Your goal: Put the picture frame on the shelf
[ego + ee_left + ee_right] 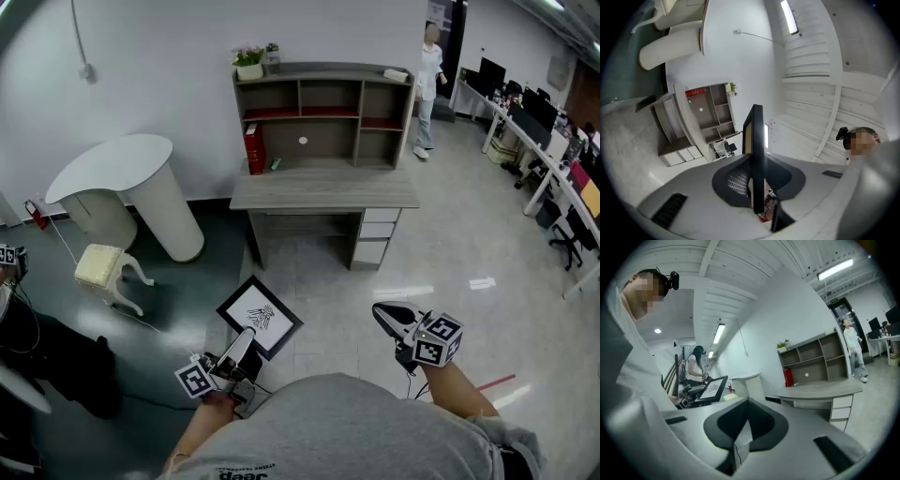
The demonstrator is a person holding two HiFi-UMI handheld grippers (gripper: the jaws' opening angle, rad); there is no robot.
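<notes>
The picture frame [260,317] hangs in mid-air, pinched at its lower edge by the fingers of the left gripper [244,339], well apart from the shelf [323,112] on the grey table [323,190] across the floor. The carry is under way; the approach and the placing are left. The right gripper [394,319] is held out with fingers pressed together on nothing. The left gripper view shows the frame edge-on in the grip; only the head view shows its printed face and the open floor ahead.
</notes>
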